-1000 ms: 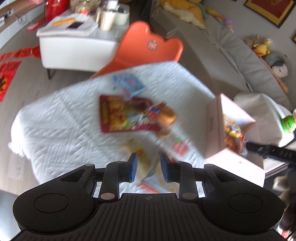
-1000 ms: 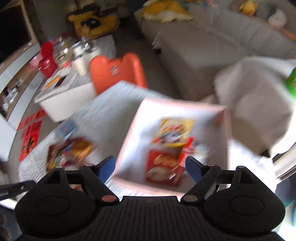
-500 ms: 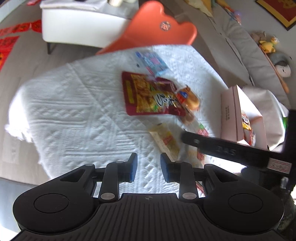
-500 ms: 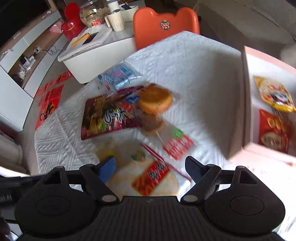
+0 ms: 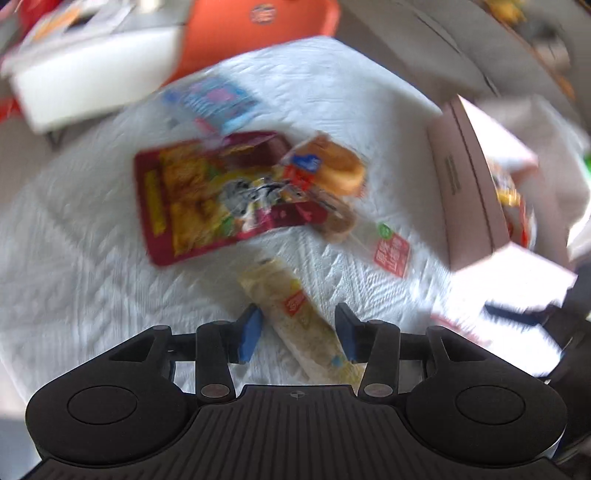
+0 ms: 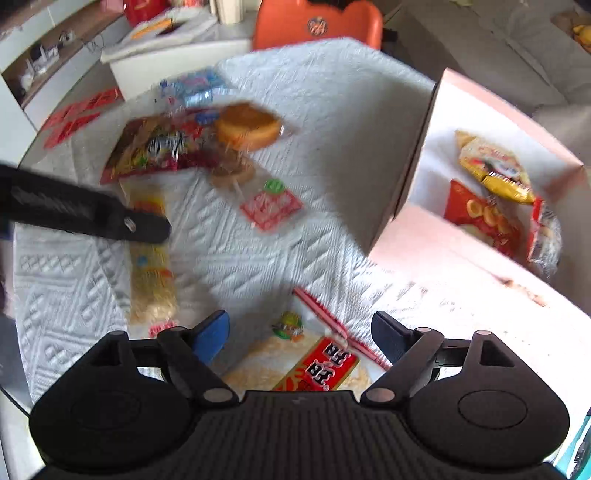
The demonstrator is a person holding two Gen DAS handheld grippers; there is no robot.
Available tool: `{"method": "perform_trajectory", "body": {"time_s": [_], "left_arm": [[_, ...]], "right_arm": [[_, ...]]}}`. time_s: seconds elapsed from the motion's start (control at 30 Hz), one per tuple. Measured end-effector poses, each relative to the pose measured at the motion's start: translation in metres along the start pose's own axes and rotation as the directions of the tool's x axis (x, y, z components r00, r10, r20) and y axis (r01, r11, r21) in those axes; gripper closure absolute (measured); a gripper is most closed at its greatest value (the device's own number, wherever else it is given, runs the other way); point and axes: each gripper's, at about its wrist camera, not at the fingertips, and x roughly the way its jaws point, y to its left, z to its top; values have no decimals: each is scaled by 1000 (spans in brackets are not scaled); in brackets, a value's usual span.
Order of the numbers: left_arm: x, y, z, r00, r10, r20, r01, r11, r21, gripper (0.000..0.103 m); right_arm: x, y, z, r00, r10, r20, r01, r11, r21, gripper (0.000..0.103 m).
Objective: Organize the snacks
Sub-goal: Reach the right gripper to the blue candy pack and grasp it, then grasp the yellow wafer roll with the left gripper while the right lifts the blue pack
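Observation:
Snack packs lie on a white quilted tablecloth (image 5: 92,277). My left gripper (image 5: 298,334) hangs low over a long pale yellow pack (image 5: 291,314). Its jaws are opening, with the pack between the blue pads and not pressed. That long pack (image 6: 151,266) also shows in the right wrist view under a black finger (image 6: 110,218) of the left gripper. My right gripper (image 6: 301,336) stands open over a round cracker pack with a red label (image 6: 306,362), not gripping it. A pink box (image 6: 417,147) at the right holds a yellow bag (image 6: 495,166) and a red bag (image 6: 476,218).
A big red bag (image 5: 214,195), a wrapped bun (image 5: 332,166), a blue pack (image 5: 214,99) and a small red-label pack (image 5: 391,251) lie further back. An orange chair (image 6: 317,22) and a white low table (image 6: 177,48) stand behind the table. A grey sofa is at the far right.
Both grippers have come down closer to the table. The left jaws have widened around the long yellow pack. The right gripper swung from above the pink box to the round cracker pack.

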Motion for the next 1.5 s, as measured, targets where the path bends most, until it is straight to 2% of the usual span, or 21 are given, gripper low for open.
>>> {"method": "perform_trajectory", "body": {"time_s": [0.07,0.13,0.2,0.27,0.33,0.47,0.63,0.73,0.77,0.87,0.93,1.0,1.03,1.07,1.1,1.23,1.37,1.43,1.47,1.5], "left_arm": [[-1,-4,-3,1000,6,-6,-6,998,67,53],[-6,3,-6,1000,14,-12,-12,995,94,53],[-14,15,-10,999,34,-4,-33,995,97,53],[-22,26,-15,997,83,-1,-83,991,101,55],[-28,43,-19,994,110,-2,-110,991,79,55],[-30,73,-22,998,60,-19,-60,998,-1,57],[-29,75,-21,999,35,-18,-35,999,42,57],[-27,73,-21,1000,27,-5,-27,997,67,55],[-27,72,-21,1000,27,-2,-27,997,76,55],[-25,70,-19,1000,30,2,-30,995,95,55],[-24,68,-19,999,37,5,-37,994,105,55],[-23,65,-19,999,48,8,-48,992,113,55],[-23,64,-21,998,54,13,-55,992,111,55],[-23,64,-21,998,59,19,-61,993,102,55],[-23,63,-23,998,63,27,-65,994,84,55],[-24,63,-24,996,83,33,-83,996,18,54],[-24,63,-23,996,91,21,-91,996,-12,54],[-23,63,-21,995,95,12,-95,996,3,54],[-23,63,-21,996,94,10,-94,996,8,56],[-24,65,-22,996,88,9,-88,996,5,58]], "right_arm": [[-8,-4,8,999,-17,47,14,999,52,18],[-17,-7,21,995,-28,95,17,993,119,18],[-20,-8,39,993,0,119,-21,984,179,18],[-14,-8,63,991,63,118,-88,970,226,18],[-5,1,88,990,66,124,-95,965,244,18],[7,26,135,981,86,174,-117,977,178,17],[60,65,186,985,121,122,-129,989,69,16],[98,97,202,994,84,63,-80,994,-68,16],[109,105,205,997,72,29,-68,991,-112,12],[109,111,206,995,97,30,-92,988,-127,12],[101,110,202,995,99,30,-94,987,-131,29],[89,102,198,991,130,24,-127,987,-98,51],[80,95,194,988,152,25,-150,986,-78,56],[70,89,190,986,166,31,-164,984,-63,73],[59,83,185,983,178,42,-176,983,-56,79],[28,63,159,975,219,45,-216,974,-67,80],[17,54,140,984,176,36,-171,979,-113,79],[18,50,139,985,168,29,-165,983,-75,65],[19,49,141,986,166,28,-164,985,-53,44],[23,52,143,986,165,37,-164,986,-34,30]]}}
